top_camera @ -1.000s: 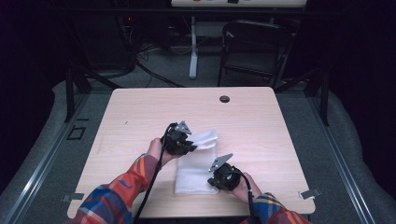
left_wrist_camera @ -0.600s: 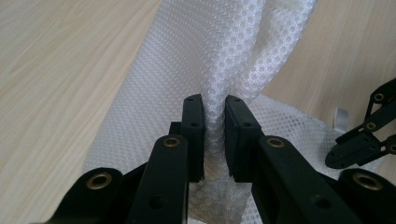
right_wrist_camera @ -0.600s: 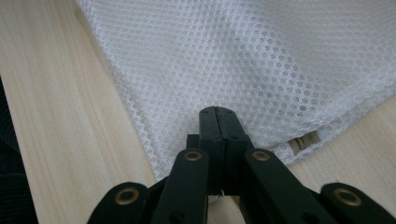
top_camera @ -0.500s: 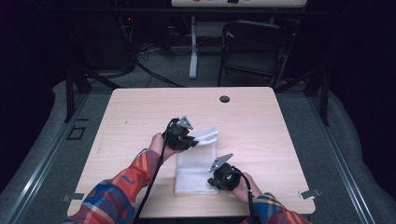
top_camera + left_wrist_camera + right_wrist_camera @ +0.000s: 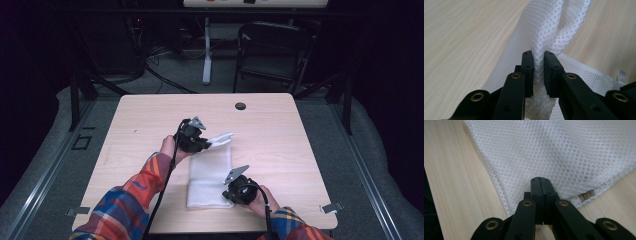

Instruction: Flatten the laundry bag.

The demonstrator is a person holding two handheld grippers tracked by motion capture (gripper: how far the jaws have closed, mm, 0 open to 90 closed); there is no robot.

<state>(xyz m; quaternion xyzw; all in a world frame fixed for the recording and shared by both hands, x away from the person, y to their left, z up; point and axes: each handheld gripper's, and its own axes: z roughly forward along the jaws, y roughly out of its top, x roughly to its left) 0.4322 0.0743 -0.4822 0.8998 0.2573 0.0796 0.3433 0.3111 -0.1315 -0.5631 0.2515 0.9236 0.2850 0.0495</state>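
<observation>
Dark floor, cables and a folding chair [image 5: 272, 52] lie beyond the pale wooden desk [image 5: 140, 125]. From the high view, a white mesh cloth [image 5: 210, 180] lies at the near middle of the desk, its far corner lifted toward the left gripper [image 5: 204, 145], while the right gripper [image 5: 229, 196] sits at its near right edge.

Along the left gripper view, the jaws are clamped on a bunched fold of the cloth [image 5: 549, 32], which rises and twists beyond them. It looks light, limp and airy, likely to sag and drape wherever it isn't held.

Along the right gripper view, the jaws are pinched together on the cloth's hem [image 5: 544, 152], near a small tan tag [image 5: 586, 195]. A hem or corner seems the best hold; open mesh could snag or slip if nipped thinly.
</observation>
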